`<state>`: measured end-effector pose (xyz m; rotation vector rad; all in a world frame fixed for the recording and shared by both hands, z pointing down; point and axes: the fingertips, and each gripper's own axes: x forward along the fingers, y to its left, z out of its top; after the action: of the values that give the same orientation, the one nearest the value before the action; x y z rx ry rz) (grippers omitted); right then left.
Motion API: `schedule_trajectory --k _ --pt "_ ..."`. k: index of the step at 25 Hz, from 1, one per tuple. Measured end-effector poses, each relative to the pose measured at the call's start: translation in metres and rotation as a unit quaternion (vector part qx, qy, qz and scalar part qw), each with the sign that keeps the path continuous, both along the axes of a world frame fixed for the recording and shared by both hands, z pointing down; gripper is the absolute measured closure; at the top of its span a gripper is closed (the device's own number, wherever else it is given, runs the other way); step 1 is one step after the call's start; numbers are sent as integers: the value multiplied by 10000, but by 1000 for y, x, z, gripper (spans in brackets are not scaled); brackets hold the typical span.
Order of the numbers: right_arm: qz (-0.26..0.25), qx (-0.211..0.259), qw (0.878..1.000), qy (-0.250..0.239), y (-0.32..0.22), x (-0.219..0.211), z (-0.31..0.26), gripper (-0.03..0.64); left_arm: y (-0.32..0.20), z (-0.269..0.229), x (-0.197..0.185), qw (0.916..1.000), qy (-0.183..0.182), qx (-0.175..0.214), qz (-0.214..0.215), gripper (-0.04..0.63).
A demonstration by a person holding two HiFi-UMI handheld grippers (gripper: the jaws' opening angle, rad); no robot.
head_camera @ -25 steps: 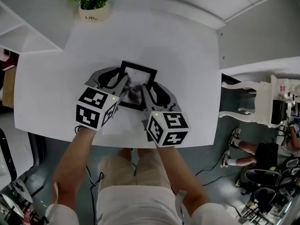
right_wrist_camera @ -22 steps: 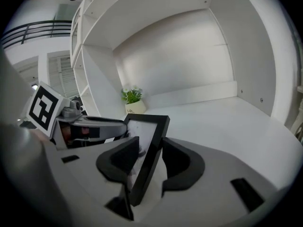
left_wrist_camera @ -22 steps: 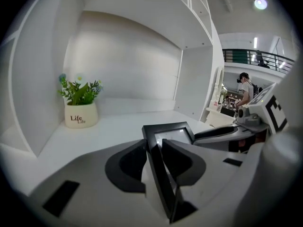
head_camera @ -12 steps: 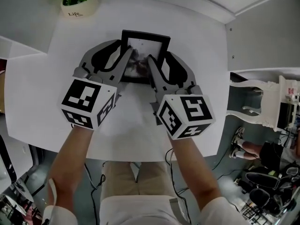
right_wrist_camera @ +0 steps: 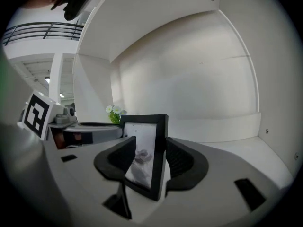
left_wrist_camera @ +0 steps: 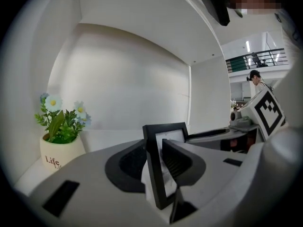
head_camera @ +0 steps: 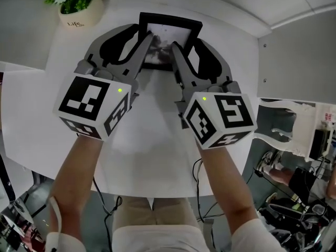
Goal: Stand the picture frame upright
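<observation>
Picture frame (head_camera: 169, 34) has lifted upright, clamped by left hand-held gripper (left_wrist_camera: 154, 150).

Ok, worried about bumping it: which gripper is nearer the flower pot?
Left. The left gripper clamps the picture frame edge facing the flower pot; the right gripper straddles its far edge.

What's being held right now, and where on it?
The picture frame, clamped on its left side border by the left gripper. The right gripper straddles the right border, but its jaws look loose, not pressing.

One picture frame (head_camera: 169, 29), one flowerpot (head_camera: 79, 16), two grippers — left (head_camera: 144, 37), right (head_camera: 185, 42)
</observation>
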<state>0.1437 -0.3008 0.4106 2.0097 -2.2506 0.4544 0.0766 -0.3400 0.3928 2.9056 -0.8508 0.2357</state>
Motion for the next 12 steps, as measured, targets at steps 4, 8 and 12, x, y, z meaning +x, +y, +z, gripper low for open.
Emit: schedule_trajectory --k 4,8,12 --pt "-30 75 10000 12 -20 15 -2 413 -16 1 12 9999 63 97 -68 482" --pt "-70 219 9997 -54 -37 25 -6 413 -32 -6 22 9996 82 234 -113 482" --pt "-110 314 9994 -53 -51 27 -9 411 -52 -12 27 9990 108 397 -180 482"
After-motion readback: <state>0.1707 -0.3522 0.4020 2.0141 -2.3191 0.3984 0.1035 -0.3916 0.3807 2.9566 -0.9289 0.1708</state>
